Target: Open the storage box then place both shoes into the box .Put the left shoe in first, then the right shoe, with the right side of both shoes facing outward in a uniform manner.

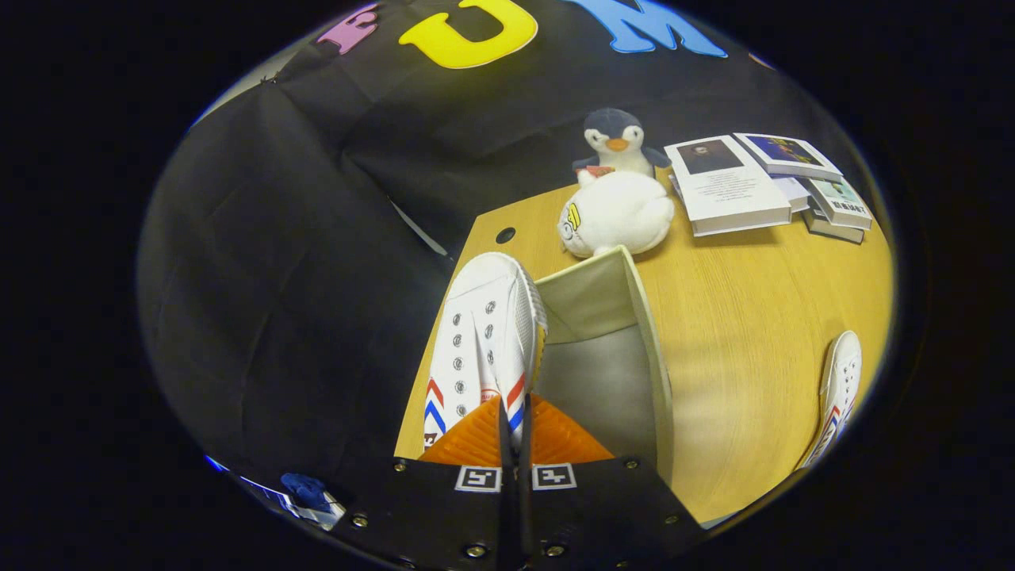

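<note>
White shoe [484,341] pinched in the closed hand-held gripper [514,432]; open storage box [634,349] just beside.

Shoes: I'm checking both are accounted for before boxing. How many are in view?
2. One shoe is pinched between the gripper fingers, beside the open storage box. The other shoe lies on the table, off to the box's right.

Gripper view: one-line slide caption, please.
Gripper shut on a white shoe beside the open storage box; second shoe waits on table.
</note>
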### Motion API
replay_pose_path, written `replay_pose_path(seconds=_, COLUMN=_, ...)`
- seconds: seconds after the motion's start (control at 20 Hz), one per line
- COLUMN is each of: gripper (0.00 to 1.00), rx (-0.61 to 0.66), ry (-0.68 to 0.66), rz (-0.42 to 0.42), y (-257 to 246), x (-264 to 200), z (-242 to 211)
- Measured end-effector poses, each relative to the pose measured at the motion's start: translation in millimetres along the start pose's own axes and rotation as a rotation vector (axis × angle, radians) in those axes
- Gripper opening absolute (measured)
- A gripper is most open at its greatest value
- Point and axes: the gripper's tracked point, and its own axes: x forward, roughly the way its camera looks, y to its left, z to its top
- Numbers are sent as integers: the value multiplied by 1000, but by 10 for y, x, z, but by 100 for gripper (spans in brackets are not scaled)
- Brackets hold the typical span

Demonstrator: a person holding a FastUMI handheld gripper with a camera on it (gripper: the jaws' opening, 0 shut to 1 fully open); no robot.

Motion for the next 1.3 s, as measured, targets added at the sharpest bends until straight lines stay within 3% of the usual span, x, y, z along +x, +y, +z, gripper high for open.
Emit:
replay_pose_path(seconds=0.55, gripper=1, rx=-45, ry=68, rz=-31, y=75, x=268, z=-300)
replay_pose_path(seconds=0.65, gripper=24, rx=-14, ry=44, rz=51, y=216, x=271, z=-269)
replay_pose_path(seconds=0.8, gripper=99, rx=-15, ry=-28, rz=56, y=154, x=228, z=-49)
replay_pose_path(seconds=1.3, gripper=98, rx=-2, ry=-198, rz=18, y=-548, x=-659, z=354)
